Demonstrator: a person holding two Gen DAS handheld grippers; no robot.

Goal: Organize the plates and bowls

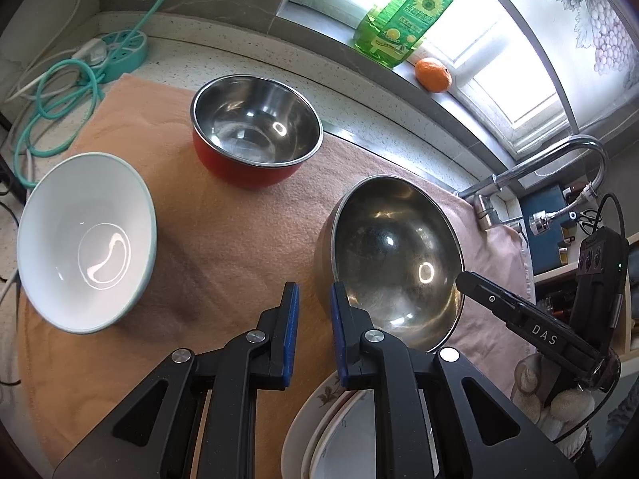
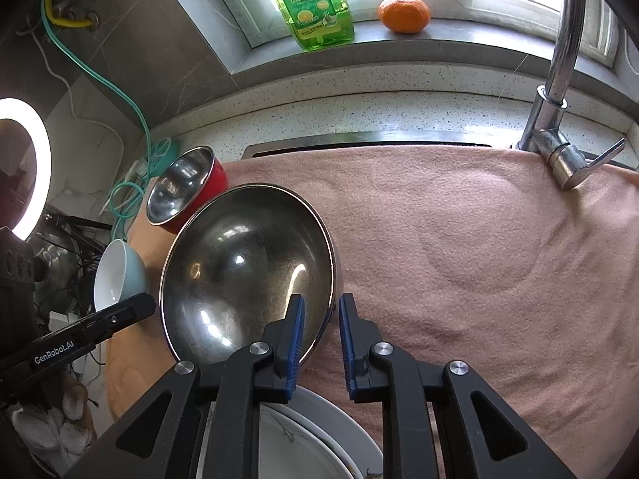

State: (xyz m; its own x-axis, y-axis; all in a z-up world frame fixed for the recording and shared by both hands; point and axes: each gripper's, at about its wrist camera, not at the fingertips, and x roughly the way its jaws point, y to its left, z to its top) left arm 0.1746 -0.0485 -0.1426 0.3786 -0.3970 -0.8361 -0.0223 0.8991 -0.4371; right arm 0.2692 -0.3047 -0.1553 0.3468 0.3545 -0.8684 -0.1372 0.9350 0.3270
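A large steel bowl (image 1: 395, 263) (image 2: 247, 271) sits on the pink towel (image 1: 239, 239) (image 2: 479, 259). A red bowl with steel inside (image 1: 255, 127) (image 2: 183, 187) stands behind it. A white bowl with a pale blue outside (image 1: 86, 235) (image 2: 118, 275) is at the left. White plates (image 1: 319, 419) (image 2: 311, 439) are stacked under the grippers. My left gripper (image 1: 314, 299) is open, its right finger at the steel bowl's left rim. My right gripper (image 2: 321, 311) is open, its jaws straddling the bowl's right rim.
A green detergent bottle (image 1: 403, 20) (image 2: 311, 0) and an orange (image 1: 433, 74) (image 2: 404, 14) stand on the window sill. A chrome tap (image 1: 539, 175) (image 2: 559, 92) is at the right. A teal power strip (image 1: 120, 50) with cables lies back left.
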